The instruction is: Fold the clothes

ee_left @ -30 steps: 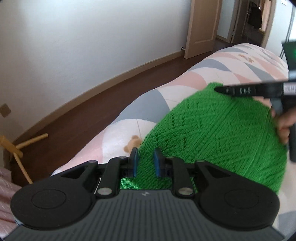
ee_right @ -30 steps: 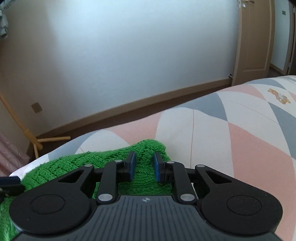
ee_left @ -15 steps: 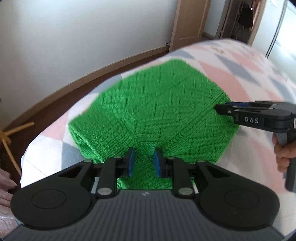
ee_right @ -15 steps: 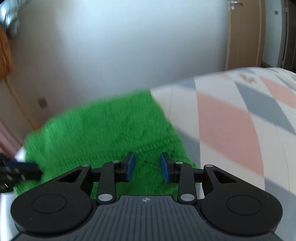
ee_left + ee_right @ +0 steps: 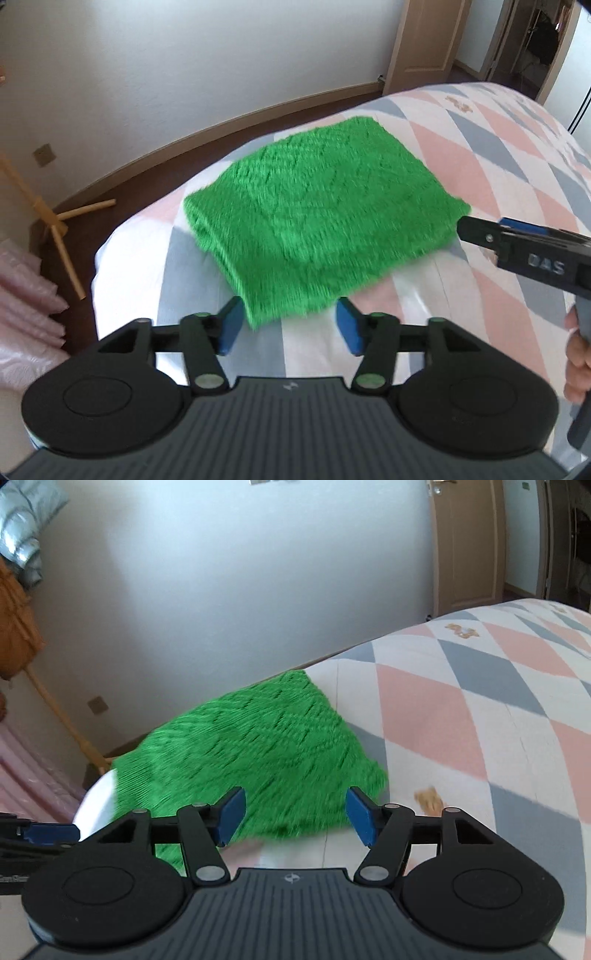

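The left tongs point(image 5: 290, 328) have just been opening and stand spread, nothing pinched, the near corner of the green sweater point(image 5: 325, 221) showing between the pads. The right tongs point(image 5: 293, 816) have likewise just spread and grip nothing, the sweater's near edge showing in their gap. The sweater lies folded flat on the bed point(image 5: 517, 155), near its corner, on the pink and grey checked cover.

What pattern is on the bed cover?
The bed cover has pink, grey and white diamonds with small bear pictures, clearest in the right wrist view.
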Available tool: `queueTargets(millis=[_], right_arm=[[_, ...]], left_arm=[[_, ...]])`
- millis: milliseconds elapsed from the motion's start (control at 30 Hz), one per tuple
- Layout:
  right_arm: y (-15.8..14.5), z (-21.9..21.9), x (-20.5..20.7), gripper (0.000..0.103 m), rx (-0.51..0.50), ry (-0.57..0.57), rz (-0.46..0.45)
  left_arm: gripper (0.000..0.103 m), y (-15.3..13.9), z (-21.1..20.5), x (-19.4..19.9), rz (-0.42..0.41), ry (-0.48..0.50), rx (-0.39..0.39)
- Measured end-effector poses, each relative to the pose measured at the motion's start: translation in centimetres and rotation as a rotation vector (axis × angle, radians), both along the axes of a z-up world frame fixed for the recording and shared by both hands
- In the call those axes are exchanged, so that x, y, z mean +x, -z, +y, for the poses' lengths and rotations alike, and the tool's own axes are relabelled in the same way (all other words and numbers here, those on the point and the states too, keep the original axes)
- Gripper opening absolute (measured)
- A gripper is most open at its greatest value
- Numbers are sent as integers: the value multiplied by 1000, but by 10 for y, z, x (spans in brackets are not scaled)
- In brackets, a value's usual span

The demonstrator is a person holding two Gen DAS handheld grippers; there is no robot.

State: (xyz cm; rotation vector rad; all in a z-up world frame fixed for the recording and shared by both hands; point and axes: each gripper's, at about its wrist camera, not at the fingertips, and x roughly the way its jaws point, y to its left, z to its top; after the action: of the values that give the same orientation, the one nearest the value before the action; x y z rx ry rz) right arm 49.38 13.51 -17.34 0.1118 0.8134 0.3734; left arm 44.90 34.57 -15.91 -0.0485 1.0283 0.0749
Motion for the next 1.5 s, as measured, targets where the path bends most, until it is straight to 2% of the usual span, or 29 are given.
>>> queueTargets(millis=[100, 267, 367, 433, 500, 567, 633, 767, 967, 1100, 1200, 1500], right_arm=[[-9, -14, -32, 86, 49, 3, 10], [-18, -33, -70, 96, 26, 29, 39], [-22, -39, -84, 100, 9, 43, 55], [-28, -42, -89, 101, 19, 50, 64], [-33, -44, -94, 101, 26, 53, 69], [-38, -41, -98, 101, -8, 62, 72], [-40, -36, -102, 101, -53, 76, 68], [-37, -30, -113, 101, -112, 97, 55], [-30, -26, -126, 101, -158, 136, 69], [-25, -26, -126, 101, -99, 126, 155], [-24, -21, -125, 101, -107, 138, 199], [-24, -2, -122, 101, -141, 97, 224]], left_arm=[[66, -8, -11, -24, 15, -16, 12], [72, -12, -28, -53, 62, -51, 22], [76, -14, -33, -64, 85, -75, 4], [79, -16, -34, -70, 87, -86, 0], [89, -21, -35, -75, 80, -96, 7], [95, -25, -34, -79, 71, -104, 14], [95, -27, -34, -83, 64, -111, 14], [102, -29, -34, -89, 61, -119, 26], [102, -24, -37, -100, 49, -119, 65], [102, -20, -31, -106, 64, -121, 33], [102, -18, -28, -109, 63, -106, 33], [102, -16, -18, -110, 73, -113, 38]])
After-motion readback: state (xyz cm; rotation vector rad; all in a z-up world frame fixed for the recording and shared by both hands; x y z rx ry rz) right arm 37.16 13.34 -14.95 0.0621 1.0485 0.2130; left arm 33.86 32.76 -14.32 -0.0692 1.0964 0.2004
